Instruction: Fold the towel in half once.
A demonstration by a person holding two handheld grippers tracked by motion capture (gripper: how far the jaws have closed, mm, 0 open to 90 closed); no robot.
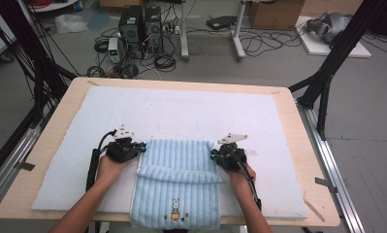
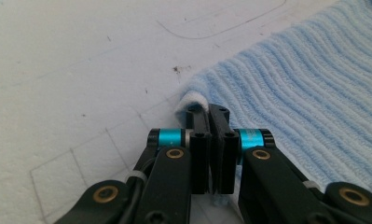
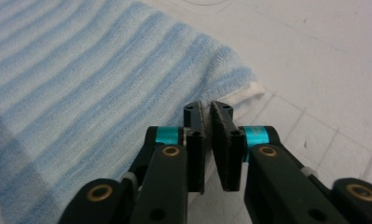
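The light-blue ribbed towel [image 1: 177, 182] lay on the white foam mat [image 1: 60, 179], its near end with a rabbit motif [image 1: 175, 209] hanging over the table's front edge, its far part doubled back into a fold. Left gripper [image 1: 126, 149] and right gripper [image 1: 228, 156] sat at the towel's two far corners, jaws drawn together on the cloth. Judged risk: each bite took in little beyond the white hem tab [image 2: 191, 99], so a corner could slip free on lifting; unequal pulls would skew the fold, and the overhanging end might drag the towel toward the floor. The mat, marked with faint pencil outlines [image 1: 179, 127], covered a light wooden table [image 1: 308, 145]. Behind it stood black frame posts [image 1: 332, 58], two computer towers [image 1: 140, 26], loose cables [image 1: 264, 43] and cardboard boxes [image 1: 276, 13] on a grey floor.
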